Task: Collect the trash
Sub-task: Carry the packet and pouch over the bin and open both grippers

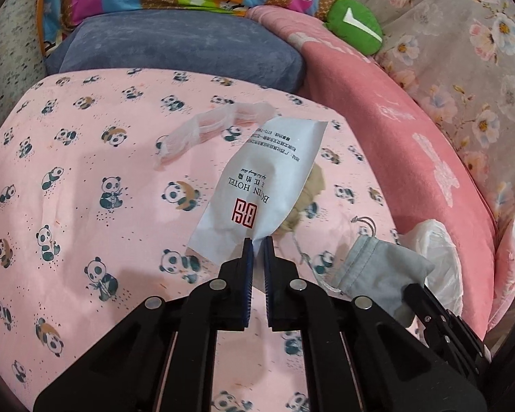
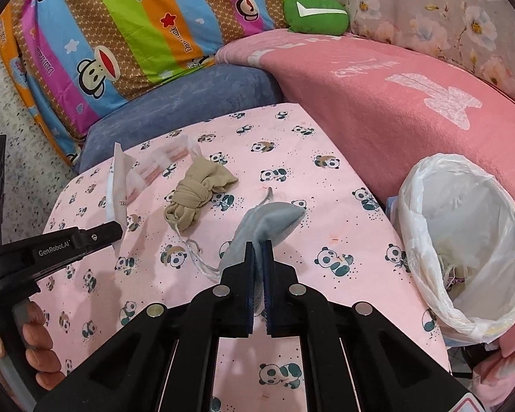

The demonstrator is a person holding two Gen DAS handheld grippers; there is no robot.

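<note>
Right wrist view, knotted beige stocking (image 2: 198,195), lined bin (image 2: 463,240) beside table (image 2: 343,206)

The packet (image 1: 267,178) hangs from the left hand-held gripper (image 1: 256,240) above the surface (image 1: 86,171), with the crumpled plastic wrapper (image 1: 209,127) lying beyond it to the left and the knotted stocking (image 2: 195,189) under its right edge. The drawstring pouch (image 2: 267,226) is lifted in the right hand-held gripper (image 2: 257,243), right of the stocking. The lined bin (image 2: 463,240) stands off the surface's right edge, against the blanket (image 2: 377,103). A cushion (image 2: 189,103) lies behind the surface, pillows (image 2: 120,34) behind that.
</note>
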